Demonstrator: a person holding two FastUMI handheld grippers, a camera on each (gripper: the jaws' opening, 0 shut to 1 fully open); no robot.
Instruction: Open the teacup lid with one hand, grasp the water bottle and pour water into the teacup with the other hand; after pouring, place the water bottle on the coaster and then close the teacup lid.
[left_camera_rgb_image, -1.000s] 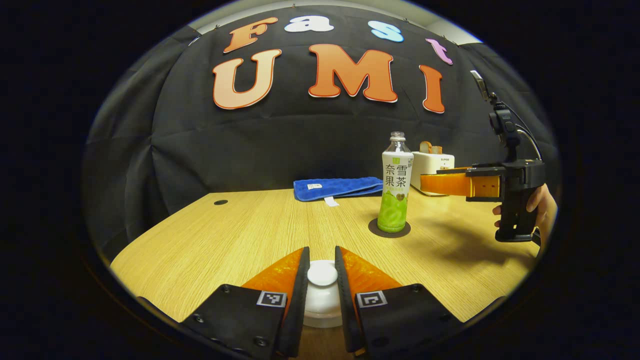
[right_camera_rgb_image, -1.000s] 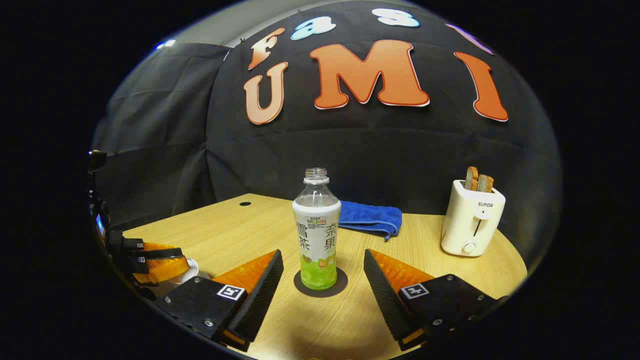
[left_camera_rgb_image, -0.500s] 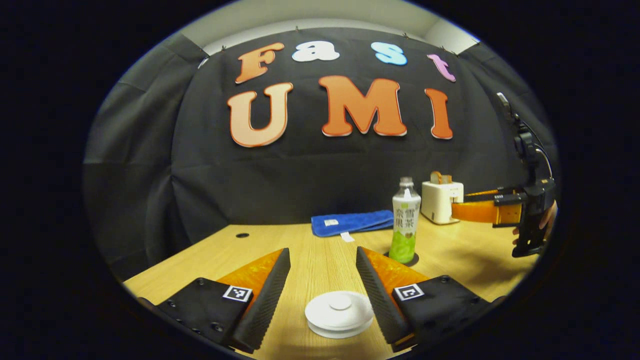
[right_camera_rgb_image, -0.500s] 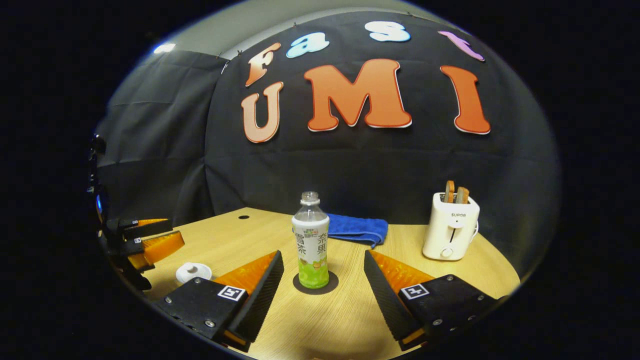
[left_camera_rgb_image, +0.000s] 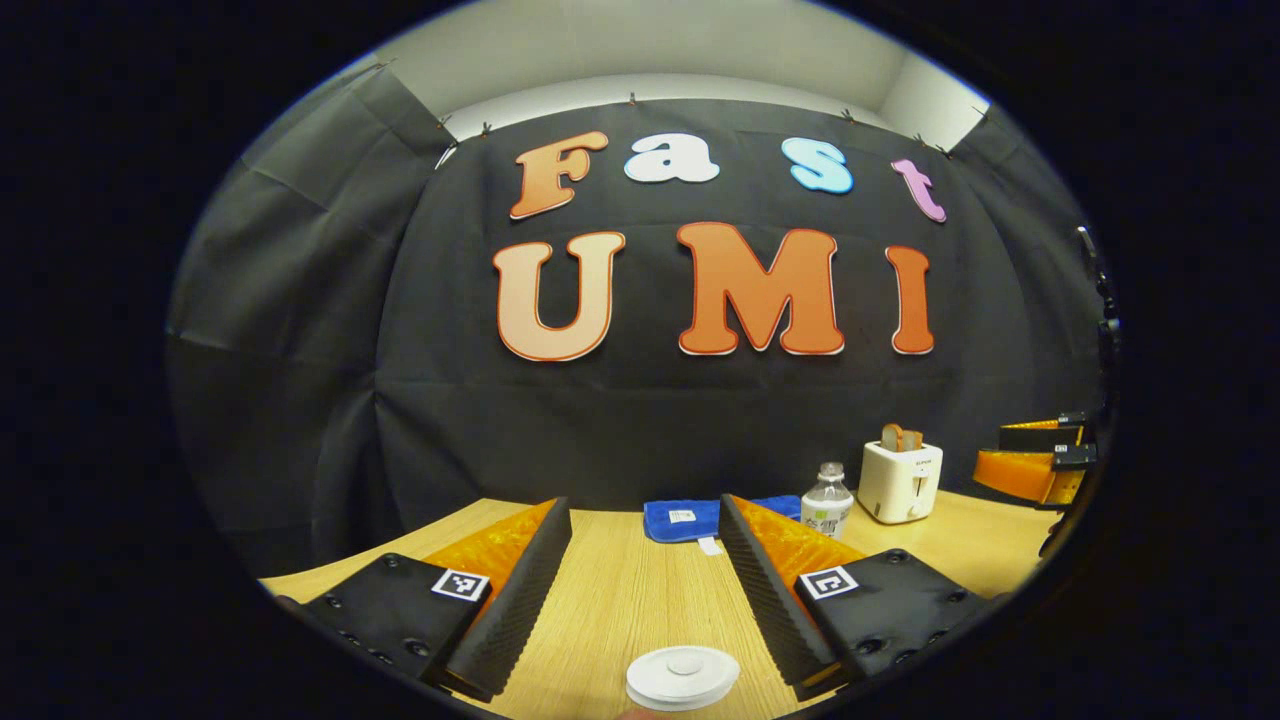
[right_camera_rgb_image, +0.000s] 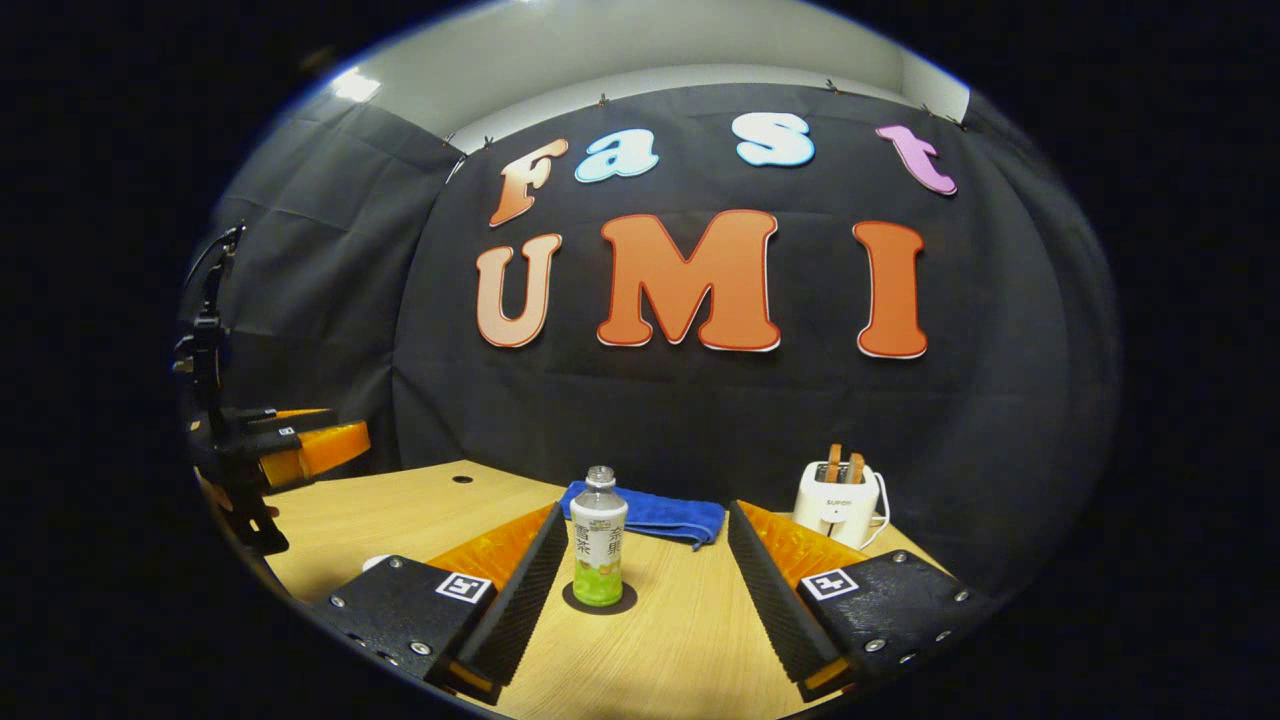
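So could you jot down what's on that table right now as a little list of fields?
table: wooden top
bottle: upright on the coaster, cap off
coaster: dark disc under the bottle
teacup lid: white, in place, below the left claw
towel: blue, folded, behind the bottle
toaster: white, two slices in it
left claw: open, holding nothing
right claw: open, holding nothing, bottle ahead between its fingers

Bare desk (right_camera_rgb_image: 680, 640) lies open between my right jaws up to the water bottle (right_camera_rgb_image: 598, 537); towel (right_camera_rgb_image: 655, 513) and toaster (right_camera_rgb_image: 838, 502) block the back.
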